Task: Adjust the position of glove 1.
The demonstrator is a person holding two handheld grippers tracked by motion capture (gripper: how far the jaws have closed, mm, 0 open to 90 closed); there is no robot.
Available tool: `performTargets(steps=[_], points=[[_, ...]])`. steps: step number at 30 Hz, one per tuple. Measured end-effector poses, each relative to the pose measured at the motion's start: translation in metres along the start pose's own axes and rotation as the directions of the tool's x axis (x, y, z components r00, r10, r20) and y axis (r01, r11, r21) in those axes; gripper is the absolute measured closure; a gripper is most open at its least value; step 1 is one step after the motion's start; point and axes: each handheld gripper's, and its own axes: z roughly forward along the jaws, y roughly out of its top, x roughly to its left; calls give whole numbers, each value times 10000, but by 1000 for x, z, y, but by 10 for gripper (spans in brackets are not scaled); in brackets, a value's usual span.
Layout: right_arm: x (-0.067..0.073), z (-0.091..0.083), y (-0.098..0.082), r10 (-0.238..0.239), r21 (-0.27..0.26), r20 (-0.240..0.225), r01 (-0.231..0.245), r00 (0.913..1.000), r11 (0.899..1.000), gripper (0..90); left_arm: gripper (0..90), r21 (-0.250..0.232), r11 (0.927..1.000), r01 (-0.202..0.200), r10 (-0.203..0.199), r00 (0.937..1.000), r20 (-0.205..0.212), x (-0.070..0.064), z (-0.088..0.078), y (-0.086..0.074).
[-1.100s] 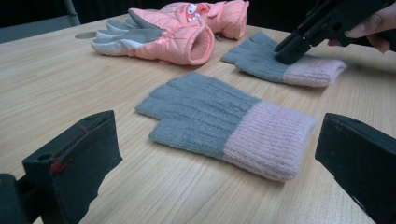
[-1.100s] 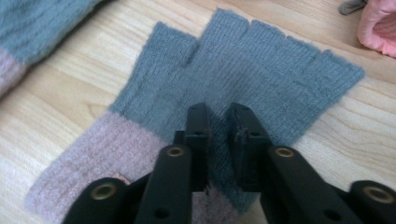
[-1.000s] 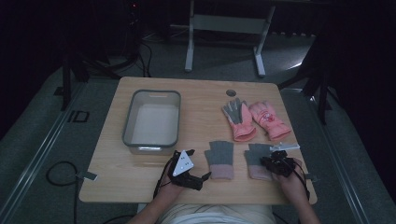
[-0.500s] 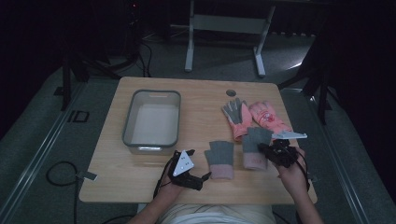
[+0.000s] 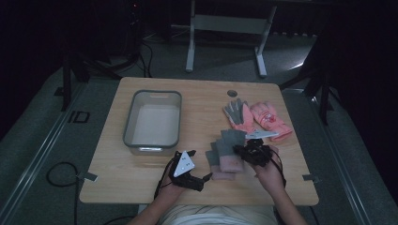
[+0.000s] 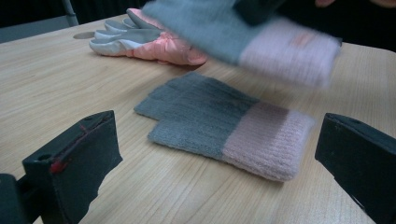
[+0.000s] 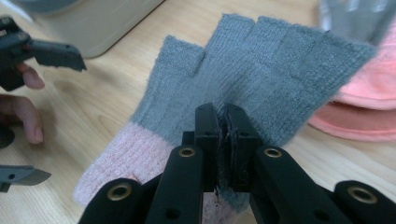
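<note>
My right gripper (image 5: 245, 151) (image 7: 227, 117) is shut on a grey knit glove with a pink cuff (image 5: 231, 140) (image 7: 261, 70) and holds it off the table. The same lifted glove shows blurred in the left gripper view (image 6: 243, 32). A matching second glove (image 5: 213, 157) (image 6: 224, 126) lies flat on the wooden table (image 5: 202, 103), partly under the held one. My left gripper (image 5: 201, 180) (image 6: 215, 163) rests open near the front edge, with its jaws wide on either side of the flat glove and not touching it.
A pair of pink gloves with grey palms (image 5: 256, 117) (image 6: 149, 44) lies at the right rear. A grey bin (image 5: 129, 122) stands at the left middle. A round hole (image 5: 232, 93) marks the tabletop's back. The left hand's fingers (image 7: 28, 126) show beside its jaws.
My right gripper has lifted its glove off the table and carried it left and away from me, over the second glove. The left gripper has stayed put.
</note>
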Motion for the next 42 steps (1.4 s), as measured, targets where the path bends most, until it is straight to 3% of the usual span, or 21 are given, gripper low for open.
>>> performTargets(steps=[10, 27, 35, 40, 42], points=[[8, 29, -10, -20, 653, -462, 50, 9989, 9979, 850, 0, -11, 10000, 24, -24, 10000, 28, 0, 0, 0], [2, 49, -20, 468, 1018, -651, -400, 9968, 9940, 830, 0, 44, 10000, -5, 5, 10000, 18, 0, 1, 0], [3, 52, -24, 525, 1048, -653, -455, 9965, 9935, 741, 0, 228, 9997, -83, 85, 9999, -99, -1, 2, 1], [5, 53, -23, 355, 1179, -702, -270, 9969, 9927, 668, 0, 394, 9989, -234, 246, 9992, -317, -4, 4, 2], [8, 54, -23, 69, 1183, -595, 2, 9982, 9930, 638, 0, 337, 9992, -224, 233, 9994, -265, -4, 3, 2]])
